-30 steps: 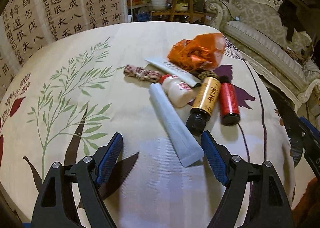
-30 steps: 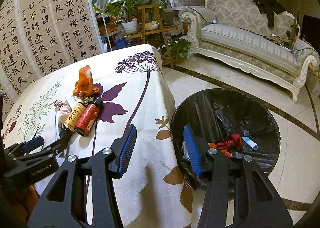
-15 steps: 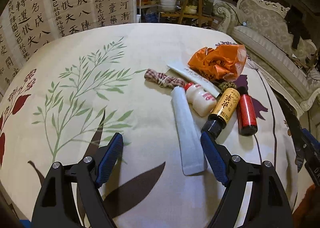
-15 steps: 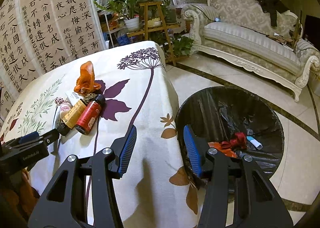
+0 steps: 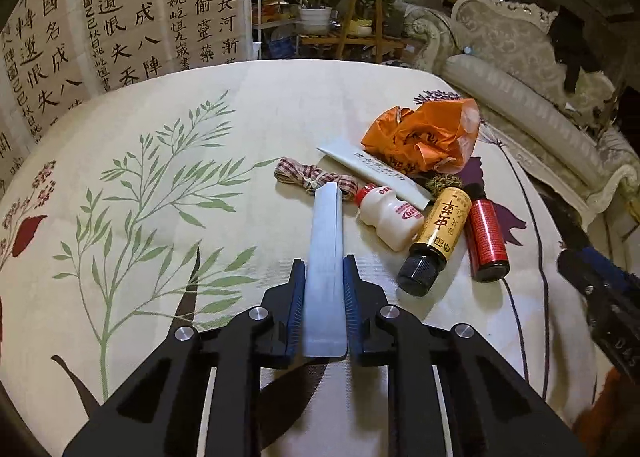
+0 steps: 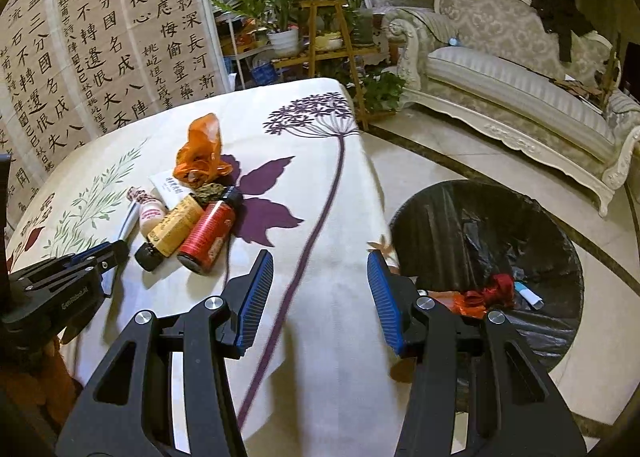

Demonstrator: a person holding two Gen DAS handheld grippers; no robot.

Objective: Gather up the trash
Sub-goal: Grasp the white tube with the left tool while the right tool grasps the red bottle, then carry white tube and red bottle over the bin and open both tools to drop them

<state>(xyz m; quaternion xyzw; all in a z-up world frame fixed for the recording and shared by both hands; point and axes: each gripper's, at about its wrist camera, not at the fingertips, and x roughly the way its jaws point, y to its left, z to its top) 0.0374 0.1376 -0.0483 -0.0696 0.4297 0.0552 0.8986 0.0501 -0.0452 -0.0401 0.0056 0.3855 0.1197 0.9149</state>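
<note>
A: Floral cloth covers the bench (image 5: 248,105), calligraphy screen behind, sofa to the right. Why's the trash all bunched near the right edge?

B: Prob. because it's nearest the bin (image 6: 486,257), which stands on the floor just off that edge w/ a black liner.

A: Left gripper (image 5: 325,289)?

B: Fingers pinching the near end of the pale flat tube (image 5: 326,257), lengthwise, far tip touching the checked ribbon (image 5: 304,176). Gripped at the end so it lifts w/o nudging the small white bottle (image 5: 390,223) beside it.

A: Right gripper (image 6: 320,297)?

B: Fingers spread, holding nothing, between pile & bin.

Ornate sofa (image 6: 516,69), calligraphy screen (image 6: 100,37)
</note>
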